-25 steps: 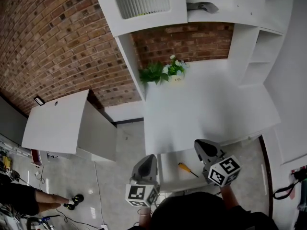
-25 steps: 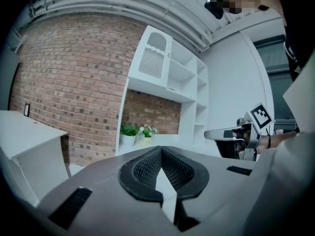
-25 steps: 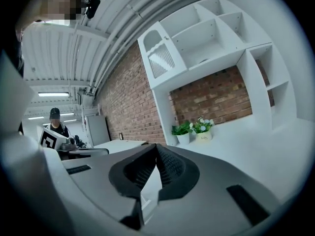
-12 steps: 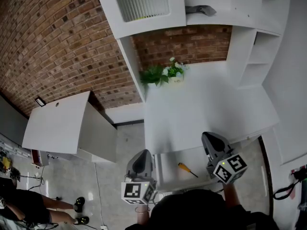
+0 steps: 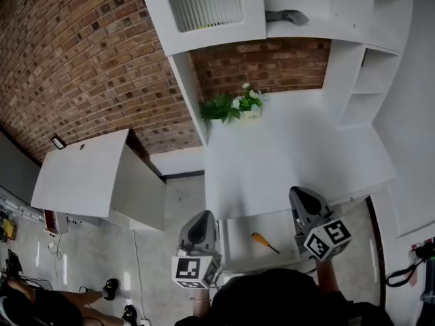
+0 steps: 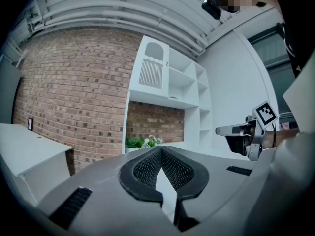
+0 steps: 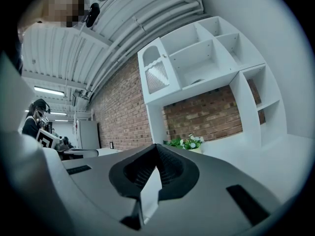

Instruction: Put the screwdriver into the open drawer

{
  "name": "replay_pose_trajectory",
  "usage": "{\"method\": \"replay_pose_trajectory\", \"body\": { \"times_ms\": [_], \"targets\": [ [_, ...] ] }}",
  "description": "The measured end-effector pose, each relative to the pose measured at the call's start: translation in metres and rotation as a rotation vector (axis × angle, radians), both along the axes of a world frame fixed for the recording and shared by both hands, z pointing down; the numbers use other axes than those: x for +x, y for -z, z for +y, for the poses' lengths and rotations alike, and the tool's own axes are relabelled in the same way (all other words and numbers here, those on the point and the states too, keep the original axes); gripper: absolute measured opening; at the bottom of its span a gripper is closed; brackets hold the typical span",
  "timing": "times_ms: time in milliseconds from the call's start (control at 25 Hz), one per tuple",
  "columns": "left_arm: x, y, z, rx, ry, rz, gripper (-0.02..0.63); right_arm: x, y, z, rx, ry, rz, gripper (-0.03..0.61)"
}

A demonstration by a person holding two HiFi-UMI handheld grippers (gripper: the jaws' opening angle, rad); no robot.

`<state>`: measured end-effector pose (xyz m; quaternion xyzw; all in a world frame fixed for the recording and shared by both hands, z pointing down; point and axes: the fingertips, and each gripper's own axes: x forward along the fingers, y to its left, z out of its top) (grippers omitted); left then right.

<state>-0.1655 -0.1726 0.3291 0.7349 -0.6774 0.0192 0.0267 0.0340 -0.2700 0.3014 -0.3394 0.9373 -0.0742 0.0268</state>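
Looking steeply down in the head view, we see the screwdriver (image 5: 264,242) lying flat on the floor of the open drawer (image 5: 238,248), which is pulled out from under the front edge of the white tabletop (image 5: 292,155). It lies between the two grippers and touches neither. The left gripper (image 5: 203,217) hovers just outside the drawer's left side, and the right gripper (image 5: 300,195) is over the drawer's right end, the nearer of the two. The screwdriver is small in this view, with a yellow handle pointing up and to the left and a thin dark shaft angled down and to the right. Only the head view shows the screwdriver and the drawer. The left gripper view looks level across the room, where the left gripper (image 6: 161,151) has its jaws closed together with nothing between them. Beyond it are a brick wall (image 6: 74,92), a tall white shelf unit (image 6: 167,82), a potted plant (image 6: 141,142) with white flowers, and the right gripper (image 6: 241,132) off to the right with its square-marker cube. The right gripper view shows the right gripper (image 7: 156,149) with jaws also closed tight and empty, and the same plant (image 7: 187,142) and shelves (image 7: 206,58) from another angle. At the lower left of the head view we see a second white table (image 5: 81,175).
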Motion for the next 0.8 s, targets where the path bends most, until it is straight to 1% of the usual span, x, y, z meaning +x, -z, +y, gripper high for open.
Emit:
{"method": "replay_pose_trajectory", "body": {
  "times_ms": [160,320,480,800],
  "targets": [
    [0.0,-0.001,-0.004,-0.003,0.005,-0.017,0.008,0.001,-0.003,-0.005,0.003,-0.003,0.003,0.015],
    [-0.002,0.001,-0.007,-0.013,0.016,-0.014,0.008,0.001,-0.003,-0.008,0.005,-0.005,0.004,0.015],
    [-0.001,-0.001,-0.009,-0.007,0.004,-0.02,0.009,0.003,-0.002,-0.01,0.004,-0.01,0.006,0.015],
    [-0.004,-0.003,-0.014,-0.04,0.028,0.002,0.009,0.006,-0.004,-0.017,0.008,-0.023,0.012,0.015]
  ]
}}
